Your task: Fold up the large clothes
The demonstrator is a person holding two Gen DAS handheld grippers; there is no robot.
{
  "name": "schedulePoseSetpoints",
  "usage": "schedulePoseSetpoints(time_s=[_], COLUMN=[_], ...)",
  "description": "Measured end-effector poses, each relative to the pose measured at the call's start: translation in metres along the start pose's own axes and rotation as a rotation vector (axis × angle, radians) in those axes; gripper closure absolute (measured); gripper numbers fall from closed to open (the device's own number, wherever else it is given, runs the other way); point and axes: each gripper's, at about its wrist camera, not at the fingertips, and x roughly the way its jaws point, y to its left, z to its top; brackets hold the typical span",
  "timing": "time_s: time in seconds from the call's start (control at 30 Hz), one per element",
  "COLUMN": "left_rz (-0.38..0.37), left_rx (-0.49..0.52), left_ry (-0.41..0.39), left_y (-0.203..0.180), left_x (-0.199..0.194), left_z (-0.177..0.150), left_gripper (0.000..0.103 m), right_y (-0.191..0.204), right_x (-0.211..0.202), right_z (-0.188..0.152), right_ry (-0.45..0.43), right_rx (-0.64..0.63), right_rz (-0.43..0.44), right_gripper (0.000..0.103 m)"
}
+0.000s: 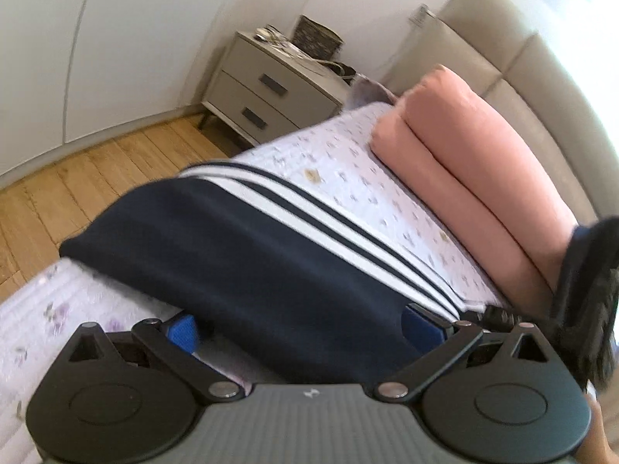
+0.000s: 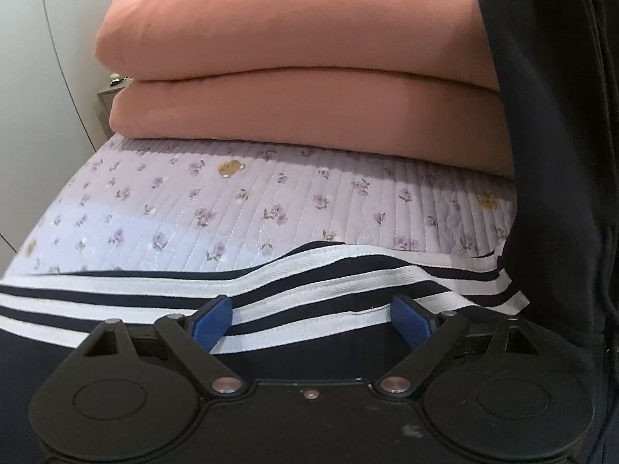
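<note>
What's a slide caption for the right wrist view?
Open right gripper over the navy striped garment on a floral quilt, folded pink bedding behind.

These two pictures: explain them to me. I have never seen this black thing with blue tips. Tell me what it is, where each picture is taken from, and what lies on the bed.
Each picture comes from a camera on a hand-held two-finger gripper, looking along its fingers. The black shape at the bottom is the tool itself. In the left wrist view, the left gripper is open, its blue pads spread either side of a navy garment with white stripes. The right gripper is open too, over the striped edge. The garment lies on a floral bedcover. Two folded pink blankets are stacked behind. A grey nightstand stands beside the bed.
</note>
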Motion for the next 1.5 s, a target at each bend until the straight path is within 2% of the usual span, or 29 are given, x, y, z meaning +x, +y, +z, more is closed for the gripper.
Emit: schedulePoseSetpoints(time_s=[0.13, 0.23, 0.3, 0.33, 0.37, 0.43, 0.5, 0.63, 0.77, 0.9, 0.97, 1.07, 1.17, 1.27, 1.33, 1.4, 1.43, 1.5], left_rz=[-0.014, -0.059, -0.07, -0.056, -0.046, -0.062, -0.109, -0.167, -0.209, -0.224, -0.251, -0.254, -0.252, -0.309, -0.372, -0.413, -0.425, -0.418], left_rx=[-0.193, -0.28, -0.331, -0.345, -0.354, -0.384, -0.392, -0.24, -0.135, 0.017, 0.086, 0.244, 0.39, 0.59, 0.708, 0.762, 0.779, 0.792], left_ry=[-0.105, -0.166, -0.204, -0.208, -0.206, -0.206, -0.225, -0.297, -0.359, -0.428, -0.462, -0.5, -0.506, -0.482, -0.412, -0.337, -0.273, -0.159], left_y=[0.022, 0.041, 0.054, 0.06, 0.065, 0.078, 0.084, 0.057, 0.017, -0.027, -0.05, -0.098, -0.163, -0.235, -0.281, -0.313, -0.327, -0.345], left_x=[0.004, 0.009, 0.009, 0.008, 0.008, 0.012, 0.01, -0.009, -0.032, -0.052, -0.061, -0.075, -0.09, -0.102, -0.097, -0.084, -0.071, -0.046], left_z=[0.012, 0.024, 0.03, 0.032, 0.034, 0.041, 0.047, 0.061, 0.067, 0.064, 0.062, 0.055, 0.038, -0.003, -0.043, -0.086, -0.11, -0.156], left_gripper=[0.0, 0.0, 0.013, 0.035, 0.063, 0.087, 0.092, 0.094, 0.094, 0.094, 0.094, 0.094, 0.094, 0.094, 0.094, 0.093, 0.091, 0.089], right_y=[-0.001, 0.0, -0.001, 0.0, 0.002, 0.011, 0.019, 0.018, 0.022, 0.015, 0.006, -0.028, -0.092, -0.149, -0.188, -0.22, -0.237, -0.27], right_x=[-0.004, -0.008, -0.02, -0.028, -0.038, -0.057, -0.075, -0.095, -0.106, -0.112, -0.115, -0.125, -0.156, -0.186, -0.203, -0.21, -0.213, -0.216], right_z=[-0.001, 0.001, -0.004, -0.01, -0.021, -0.048, -0.073, -0.103, -0.113, -0.122, -0.125, -0.118, -0.114, -0.117, -0.123, -0.132, -0.14, -0.154], right_ry=[-0.021, 0.025, 0.073, 0.085, 0.089, 0.087, 0.055, 0.006, -0.052, -0.009, -0.009, 0.091, 0.077, 0.043, 0.017, 0.01, 0.005, -0.007], right_rx=[0.004, -0.052, -0.068, -0.084, -0.112, -0.195, -0.247, -0.21, -0.223, -0.199, -0.212, -0.128, 0.03, 0.047, 0.079, 0.132, 0.173, 0.268], right_rz=[-0.002, 0.016, 0.059, 0.077, 0.092, 0.114, 0.121, 0.083, 0.036, 0.041, 0.077, 0.147, 0.17, 0.11, 0.081, 0.059, 0.055, 0.048], right_gripper=[0.0, 0.0, 0.0, 0.0, 0.0, 0.0, 0.0, 0.0, 0.0, 0.0, 0.0, 0.0, 0.0, 0.0, 0.0, 0.0, 0.0, 0.0])
